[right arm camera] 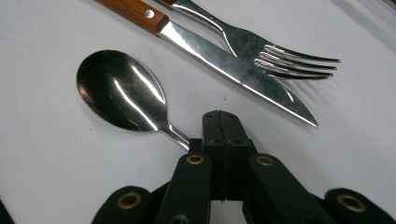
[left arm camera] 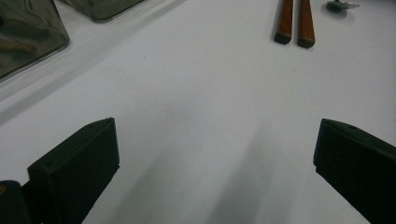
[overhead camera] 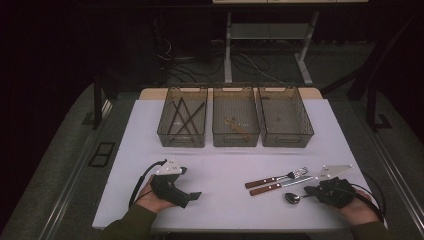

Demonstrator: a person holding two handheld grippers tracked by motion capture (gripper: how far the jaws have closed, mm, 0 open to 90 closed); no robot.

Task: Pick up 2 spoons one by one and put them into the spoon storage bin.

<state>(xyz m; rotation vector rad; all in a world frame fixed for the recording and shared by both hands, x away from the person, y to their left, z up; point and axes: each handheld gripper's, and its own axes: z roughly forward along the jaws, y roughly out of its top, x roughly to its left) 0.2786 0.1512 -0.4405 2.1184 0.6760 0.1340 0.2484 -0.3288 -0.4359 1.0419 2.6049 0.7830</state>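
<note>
Spoon (right arm camera: 119, 91) handle clamped in right gripper (right arm camera: 222, 128); left gripper (left arm camera: 215, 154) wide, idle. Next: lift toward bins (overhead camera: 236, 141).

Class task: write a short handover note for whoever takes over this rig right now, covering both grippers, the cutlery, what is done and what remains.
Right gripper: jaws shut on the spoon handle, spoon still on the table.
Left gripper: jaws open, holding nothing, above bare table.
Fork and knife lie side by side just beyond the spoon.
Done: left bin holds dark sticks, middle bin one item.
Left, probably: lift the spoon, bin it, then fork and knife; right bin looks nearly empty.
</note>
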